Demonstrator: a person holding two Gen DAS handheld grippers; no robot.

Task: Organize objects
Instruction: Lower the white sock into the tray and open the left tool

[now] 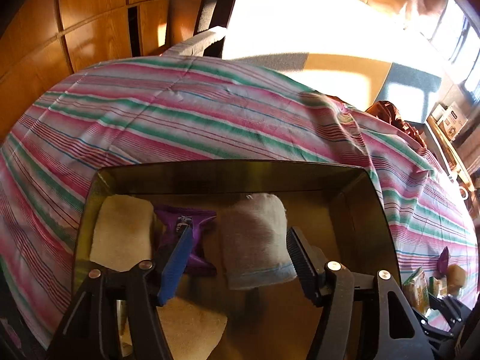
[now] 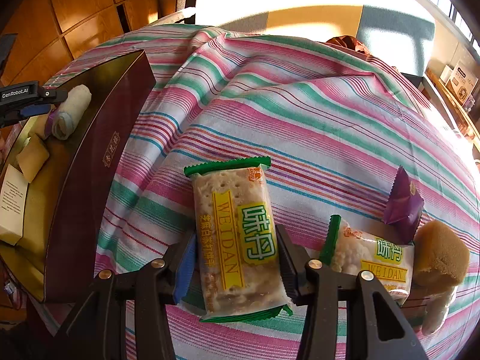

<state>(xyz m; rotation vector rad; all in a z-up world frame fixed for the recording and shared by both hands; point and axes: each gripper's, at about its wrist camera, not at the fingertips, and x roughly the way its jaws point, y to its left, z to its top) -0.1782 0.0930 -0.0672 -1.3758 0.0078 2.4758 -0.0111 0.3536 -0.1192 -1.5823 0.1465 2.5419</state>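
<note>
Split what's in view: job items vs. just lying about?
Job:
cracker packet between right claw fingers
second cracker packet
purple packet
sponge
box
rolled towel at left claw

Lying about:
striped cloth
chair

We see hard sunlight pouring from the windows [image 2: 459, 15] at upper right, blowing out the floor [image 1: 300, 30] to white glare, while the box interior [image 1: 228, 180] sits dim, motion-blurred, and fisheye bending curves every edge.
</note>
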